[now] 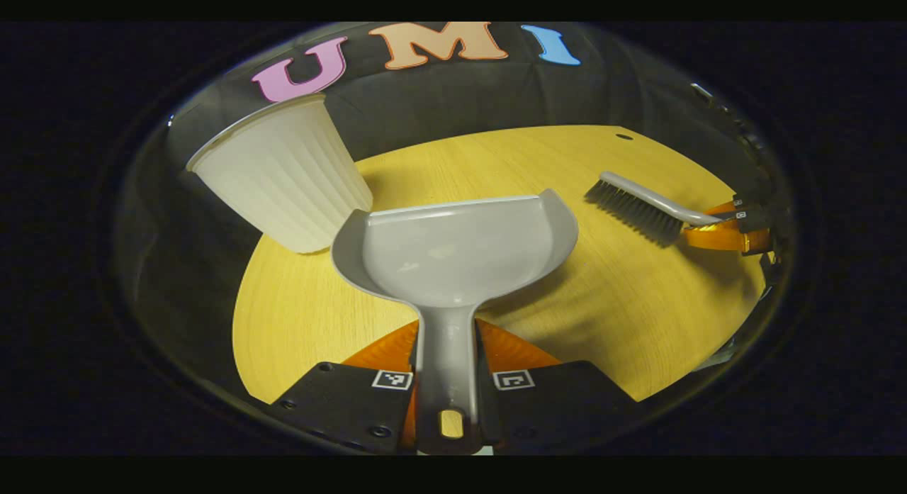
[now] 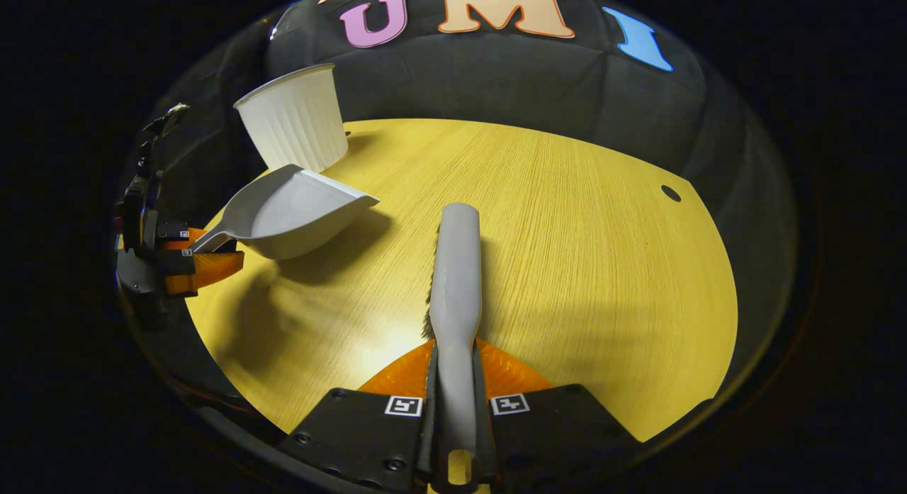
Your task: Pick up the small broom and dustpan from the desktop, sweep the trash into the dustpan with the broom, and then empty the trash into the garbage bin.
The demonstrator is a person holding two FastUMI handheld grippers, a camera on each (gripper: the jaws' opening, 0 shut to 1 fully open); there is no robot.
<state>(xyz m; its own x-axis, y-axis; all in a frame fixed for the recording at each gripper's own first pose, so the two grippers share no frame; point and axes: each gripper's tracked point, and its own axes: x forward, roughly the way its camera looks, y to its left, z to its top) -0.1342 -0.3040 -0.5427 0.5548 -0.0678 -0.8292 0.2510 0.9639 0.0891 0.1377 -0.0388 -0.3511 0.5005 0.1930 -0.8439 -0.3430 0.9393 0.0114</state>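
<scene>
Your left claw (image 1: 445, 380) is clamped on the handle of the grey dustpan (image 1: 457, 249), both fingers pressing its sides, and the pan points away from you with its mouth toward the white ribbed garbage bin (image 1: 283, 175). The bin stands at the table's far left, just beside the pan's front lip; in the right gripper view the pan (image 2: 294, 210) hangs tilted above the wood, apart from it. Your right claw (image 2: 457, 402) grips the small broom (image 2: 457, 267) by its grey handle, dark bristles turned to the left. The yellow wooden table (image 2: 581, 267) lies open to the right of the broom out to its curved edge, with a small dark hole (image 2: 670, 193) near the far right rim. No trash is visible in the pan.
</scene>
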